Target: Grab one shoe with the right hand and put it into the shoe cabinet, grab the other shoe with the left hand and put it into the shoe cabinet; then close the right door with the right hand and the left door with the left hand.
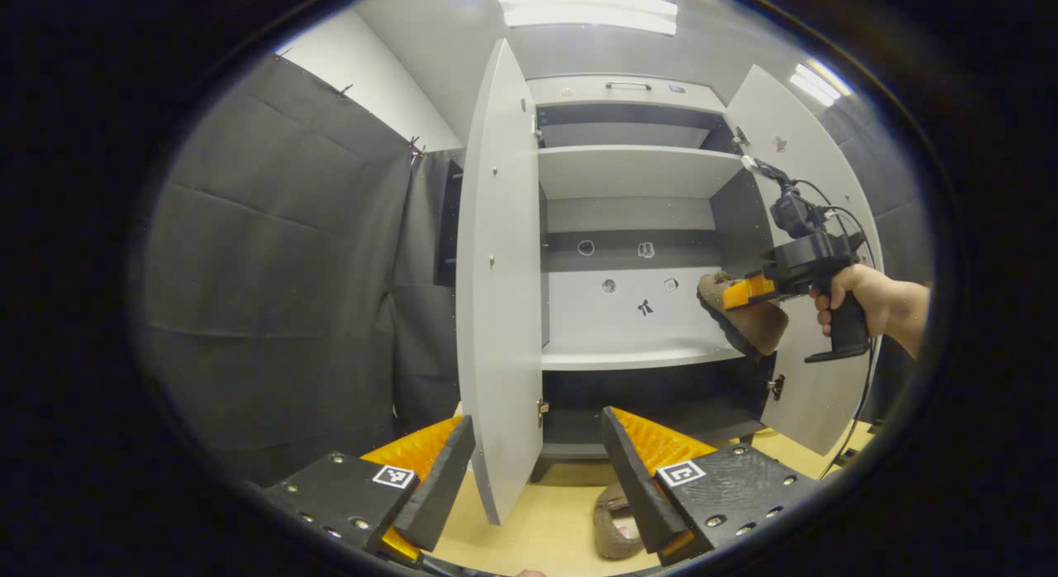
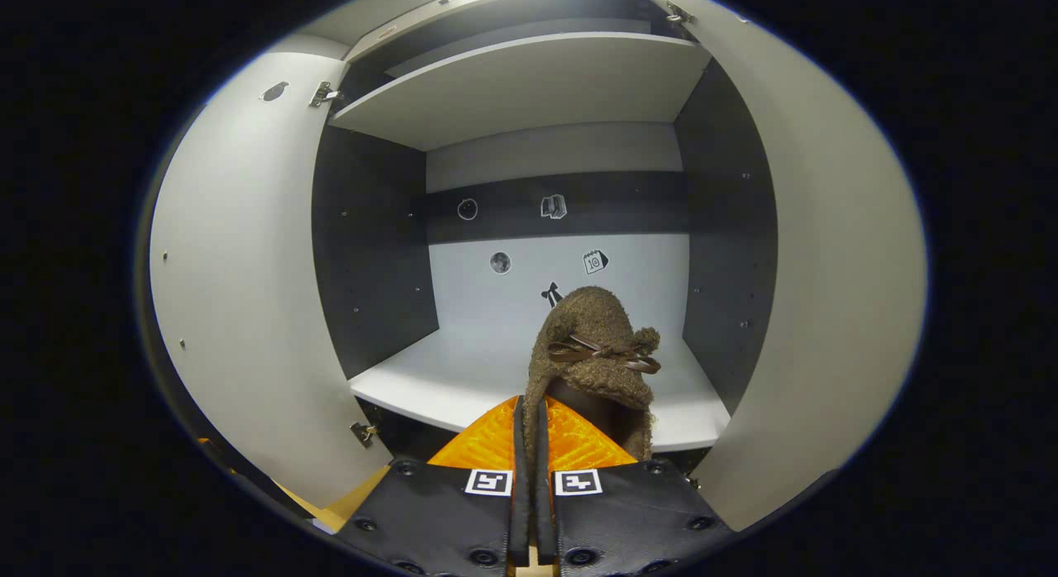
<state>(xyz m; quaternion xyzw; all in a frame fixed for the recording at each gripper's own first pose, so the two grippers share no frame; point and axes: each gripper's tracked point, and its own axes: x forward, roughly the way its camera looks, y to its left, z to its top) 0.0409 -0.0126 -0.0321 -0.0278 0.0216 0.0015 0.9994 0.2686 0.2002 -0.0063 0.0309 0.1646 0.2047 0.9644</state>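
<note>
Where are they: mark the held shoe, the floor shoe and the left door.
held shoe (image 2: pixel 597 345): right gripper view, on its fuzzy toe beside the bow.
floor shoe (image 1: pixel 613 529): left gripper view, on its fuzzy collar beside the left tongs.
left door (image 1: pixel 500 296): left gripper view, on its inner face.

Walls: dark padded panels (image 1: pixel 281 271) are lining the booth's left side, with a dark cloth (image 1: pixel 417 312) hanging beside them.
Upper wall: a white surface (image 1: pixel 372 81) is showing above the panels.
Ceiling: long light fixtures (image 1: pixel 591 7) are glowing overhead, and another (image 1: pixel 818 79) is glowing at the right.
Floor: a pale yellowish wooden surface (image 1: pixel 550 519) is lying in front of the furniture.
</note>
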